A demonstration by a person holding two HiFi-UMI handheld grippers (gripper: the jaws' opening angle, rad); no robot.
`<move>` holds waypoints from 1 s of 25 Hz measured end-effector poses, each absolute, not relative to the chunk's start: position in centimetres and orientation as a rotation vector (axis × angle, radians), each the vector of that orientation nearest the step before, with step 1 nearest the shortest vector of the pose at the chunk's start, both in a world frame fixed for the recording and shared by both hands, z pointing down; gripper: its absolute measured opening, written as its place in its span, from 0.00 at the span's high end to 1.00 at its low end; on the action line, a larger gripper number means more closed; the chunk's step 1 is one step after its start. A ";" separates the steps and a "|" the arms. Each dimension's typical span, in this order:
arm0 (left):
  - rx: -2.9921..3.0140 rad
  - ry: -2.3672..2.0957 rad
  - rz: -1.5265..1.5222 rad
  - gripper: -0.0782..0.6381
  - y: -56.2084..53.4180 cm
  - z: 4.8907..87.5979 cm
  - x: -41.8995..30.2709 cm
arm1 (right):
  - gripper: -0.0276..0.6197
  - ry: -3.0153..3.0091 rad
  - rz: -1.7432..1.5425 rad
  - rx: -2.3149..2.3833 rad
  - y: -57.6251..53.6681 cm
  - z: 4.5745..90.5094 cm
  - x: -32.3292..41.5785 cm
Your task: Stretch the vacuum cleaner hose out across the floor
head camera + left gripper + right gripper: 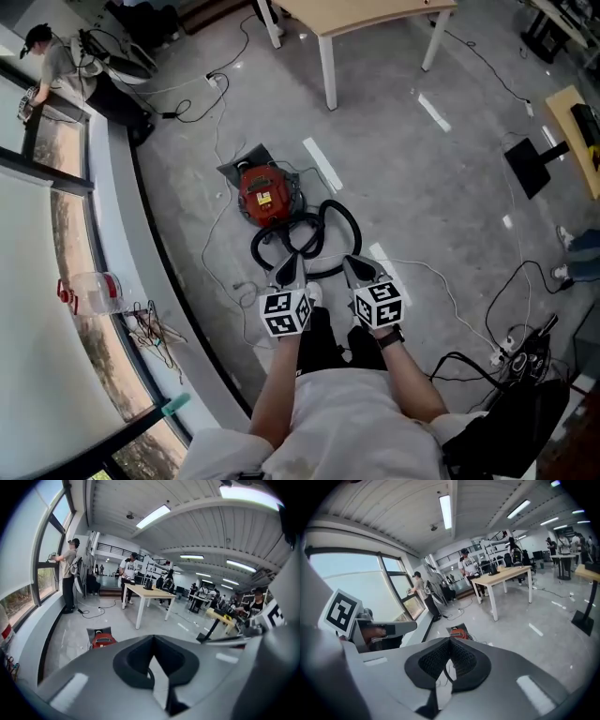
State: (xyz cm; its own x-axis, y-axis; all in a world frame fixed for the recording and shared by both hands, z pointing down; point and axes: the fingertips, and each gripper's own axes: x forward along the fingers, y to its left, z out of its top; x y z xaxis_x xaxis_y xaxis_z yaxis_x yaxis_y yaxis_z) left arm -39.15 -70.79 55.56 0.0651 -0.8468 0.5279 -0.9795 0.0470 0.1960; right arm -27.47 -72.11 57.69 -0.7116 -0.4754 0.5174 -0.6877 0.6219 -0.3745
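The red vacuum cleaner (267,195) sits on the floor (412,178), and its black hose (352,213) lies coiled in loops just beside it, not yet stretched. The left gripper (289,270) hangs above the loops, jaws together and empty. The right gripper (361,270) beside it is likewise closed on nothing. By my reading, the whole job of gripping and pulling the hose remains

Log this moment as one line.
hose coiled beside red vacuum | left tongs shut, empty | right tongs shut, empty | stretching not started
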 end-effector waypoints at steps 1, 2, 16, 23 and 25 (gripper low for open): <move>1.836 -1.792 0.350 0.89 -71.5 56.9 -39.5 | 0.96 -2.447 0.826 0.929 -72.2 59.2 -27.8; 1.842 -1.764 0.364 0.89 -72.2 58.3 -39.8 | 0.96 -2.418 0.850 0.926 -72.4 60.7 -28.3; 1.629 -1.555 0.460 0.89 -75.7 82.6 -47.5 | 0.96 -2.206 0.852 0.725 -78.4 88.7 -38.8; 1.545 -1.553 0.516 0.89 -77.8 95.9 -49.4 | 0.86 -2.150 0.861 0.680 -83.0 104.6 -38.9; 1.523 -1.532 0.548 0.89 -77.7 99.3 -49.6 | 0.82 -2.149 0.848 0.646 -84.1 108.0 -39.4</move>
State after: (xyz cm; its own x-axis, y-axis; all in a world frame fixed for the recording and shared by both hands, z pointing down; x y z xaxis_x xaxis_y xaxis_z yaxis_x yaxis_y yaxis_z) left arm -49.61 -77.67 99.34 0.1414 -0.5622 0.8148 -0.9515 0.1501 0.2687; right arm -39.38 -84.07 108.05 -0.6109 -0.1800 0.7710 -0.6579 0.6571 -0.3679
